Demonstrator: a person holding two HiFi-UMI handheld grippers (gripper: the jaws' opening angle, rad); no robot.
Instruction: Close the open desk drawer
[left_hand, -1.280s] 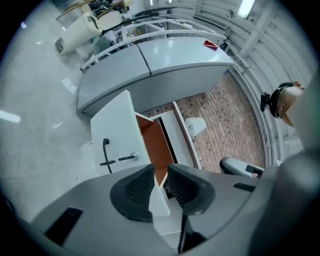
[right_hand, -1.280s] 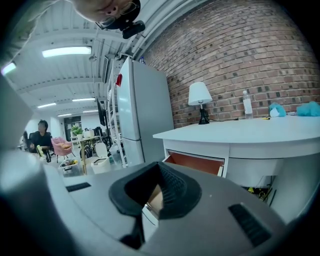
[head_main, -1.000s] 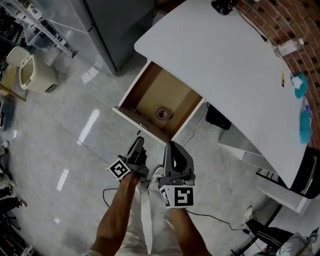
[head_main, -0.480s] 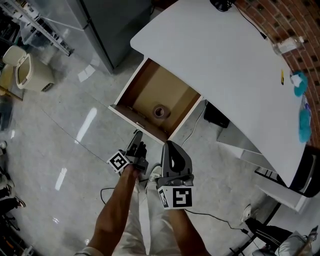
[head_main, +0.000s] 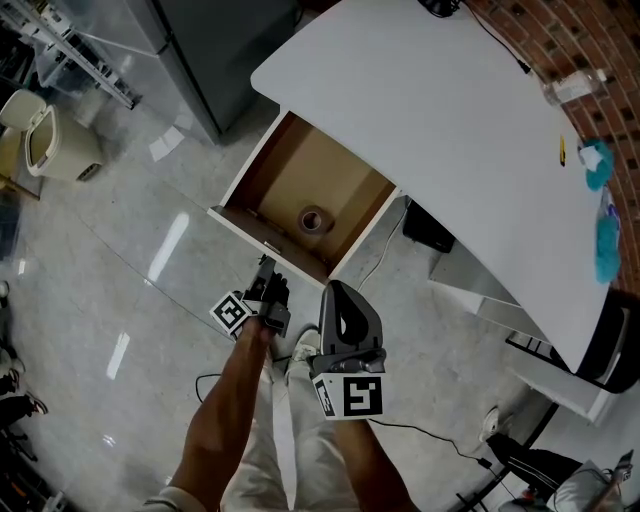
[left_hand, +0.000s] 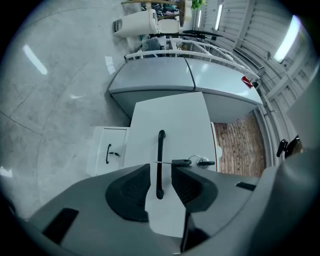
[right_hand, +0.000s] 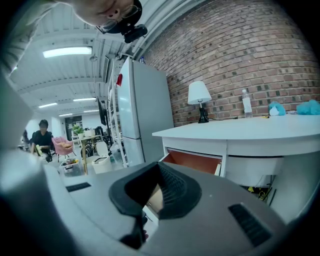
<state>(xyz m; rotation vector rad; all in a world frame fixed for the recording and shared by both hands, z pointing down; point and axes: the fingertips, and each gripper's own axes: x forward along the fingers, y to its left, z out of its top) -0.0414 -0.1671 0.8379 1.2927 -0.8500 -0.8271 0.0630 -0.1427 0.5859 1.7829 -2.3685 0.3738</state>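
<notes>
Desk drawer (head_main: 262, 243) stands pulled well out from under the white desk (head_main: 430, 110), its brown inside open to view and one roll of tape (head_main: 315, 220) lying on its floor near the front panel. One black bar handle (left_hand: 160, 150) runs across that white front panel, with one key (left_hand: 182, 162) in the lock beside it. The person's left gripper (head_main: 265, 275) is at the front edge of the drawer; its jaws stand apart and have just been opening, the handle between the pads with a gap showing on both sides. The right gripper (head_main: 338, 290), the second of the two, sits just beside the left one and a little short of the panel, its jaws together with nothing between them. Bare grey floor (head_main: 130, 280) spreads to the left of the drawer, while a grey cabinet (head_main: 220, 50) stands near the desk's far corner.
</notes>
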